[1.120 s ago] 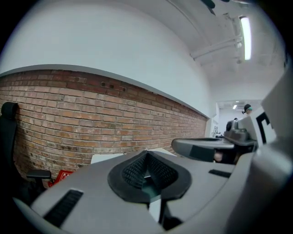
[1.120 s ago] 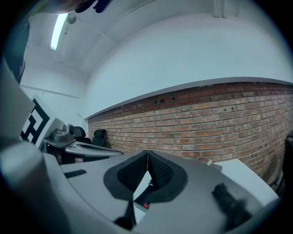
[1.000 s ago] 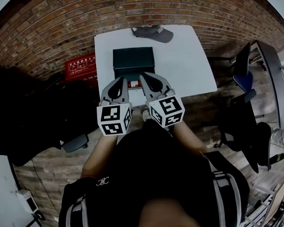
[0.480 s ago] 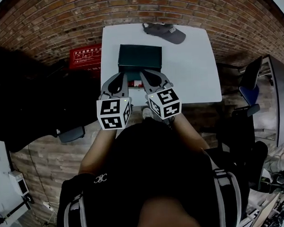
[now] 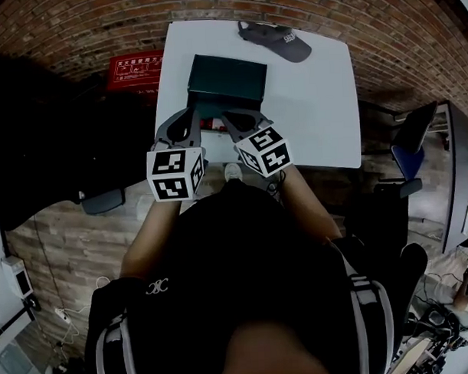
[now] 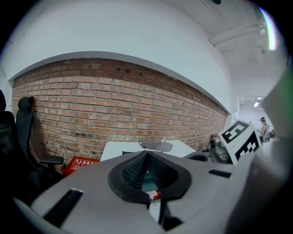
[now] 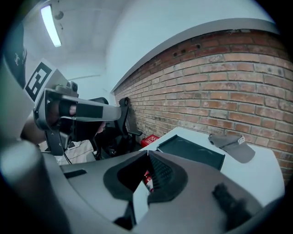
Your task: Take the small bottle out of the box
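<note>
Looking down from the head view, I see the person's dark top (image 5: 245, 282) nearest, with both forearms reaching out to the near edge of the white tabletop (image 5: 308, 103). The two marker cubes sit side by side, the left one (image 5: 174, 173) a little nearer than the right one (image 5: 263, 151). The left claw (image 6: 145, 153) is closed, its ribbed black pads meeting at the tips with nothing pinched between them. The right claw (image 7: 147, 151) is pressed together the same way and holds nothing. Both point forward and slightly down at the near side of the dark green box (image 5: 227, 77), which stands on the tabletop just beyond them. Through the gap behind each claw's pads I see a small red and white piece, the small bottle (image 6: 155, 195), low down at the near side of the box and between the two claws. I cannot tell whether it lies inside the box or just in front of it. Neither claw touches it. Farther back, a grey cap (image 5: 279, 39) lies near the far edge of the tabletop, well apart from the box. Left of the tabletop, a red crate (image 5: 134, 69) sits on the floor against the brick wall (image 6: 114, 105), and a black office chair (image 6: 23, 123) stands farther left.
</note>
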Motion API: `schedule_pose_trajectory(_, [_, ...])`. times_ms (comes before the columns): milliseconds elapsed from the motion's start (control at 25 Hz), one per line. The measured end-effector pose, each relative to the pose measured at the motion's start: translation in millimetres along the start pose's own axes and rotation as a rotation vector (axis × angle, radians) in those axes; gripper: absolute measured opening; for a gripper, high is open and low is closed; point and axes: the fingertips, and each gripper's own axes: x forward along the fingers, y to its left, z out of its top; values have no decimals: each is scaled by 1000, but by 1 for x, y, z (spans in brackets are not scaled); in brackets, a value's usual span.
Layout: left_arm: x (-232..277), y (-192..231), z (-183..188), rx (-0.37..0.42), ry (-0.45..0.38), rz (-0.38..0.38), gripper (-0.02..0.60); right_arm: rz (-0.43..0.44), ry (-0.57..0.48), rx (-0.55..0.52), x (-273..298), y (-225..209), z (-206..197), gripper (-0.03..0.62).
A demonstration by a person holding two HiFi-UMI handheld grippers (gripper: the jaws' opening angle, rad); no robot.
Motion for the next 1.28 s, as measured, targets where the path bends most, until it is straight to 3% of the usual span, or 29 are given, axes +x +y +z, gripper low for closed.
schedule_pose_trajectory(200, [3,4,-13,-23,33,37,12,101,56,-56,14,-2,-19,31])
schedule_pose_trajectory(400, [4,13,-21,-50,43,83,12,196,189,-145,35,-3,-47,32])
schedule_pose_trajectory(720, [-2,28,-35,-102,62,164,12,283,317,-226,68,-7,-72,40])
schedule_pose_trajectory(1000, [-13,49,-44,-159,65,242,12,364,418,-262,93,-6,-89,96])
schedule_pose_trajectory(1280, [-9,52,-47,-178,75,263,12,403,540,-298,106,-5,-114,132])
